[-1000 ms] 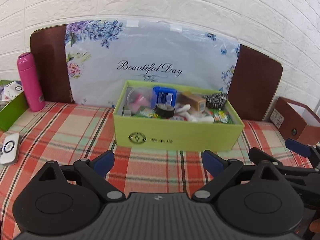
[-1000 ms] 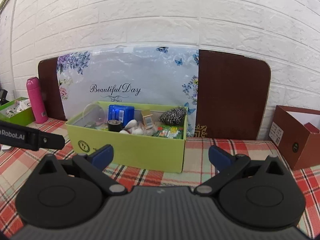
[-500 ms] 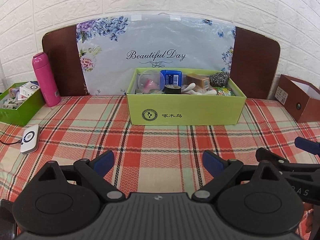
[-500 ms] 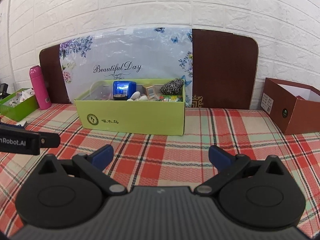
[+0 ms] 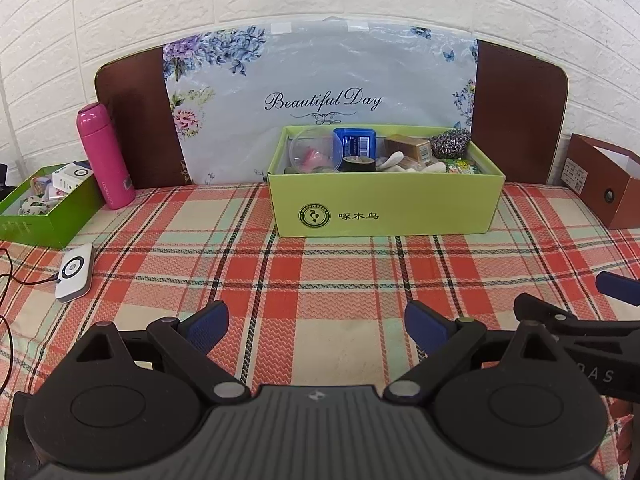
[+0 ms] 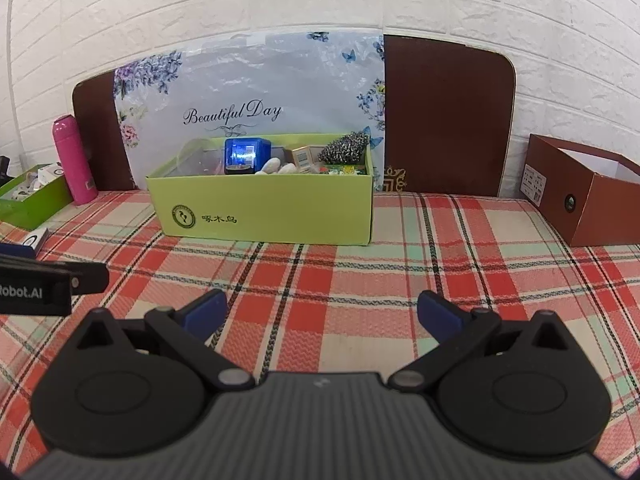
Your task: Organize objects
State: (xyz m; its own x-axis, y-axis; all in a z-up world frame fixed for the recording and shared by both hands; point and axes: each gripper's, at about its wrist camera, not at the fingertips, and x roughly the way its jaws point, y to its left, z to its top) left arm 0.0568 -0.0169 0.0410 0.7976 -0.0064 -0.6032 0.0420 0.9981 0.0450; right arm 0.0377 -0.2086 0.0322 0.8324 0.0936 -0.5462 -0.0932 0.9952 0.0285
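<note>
While both spread | left tool (image 5: 316, 326), right tool (image 6: 322, 314) | facing green box (image 5: 384, 208)

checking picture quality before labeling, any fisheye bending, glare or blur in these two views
Left wrist view: brick wall lines bow strongly, corners vignetted dark, lime green box sharp. Right wrist view: same barrel bending, blue box inside glows with glare so its label is unreadable, brown box at the edge slightly soft.

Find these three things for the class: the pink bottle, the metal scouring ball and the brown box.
pink bottle (image 5: 105, 156), left wrist view, middle of its body.
metal scouring ball (image 6: 344, 147), right wrist view, centre of the mesh.
brown box (image 6: 616, 210), right wrist view, its front wall.
</note>
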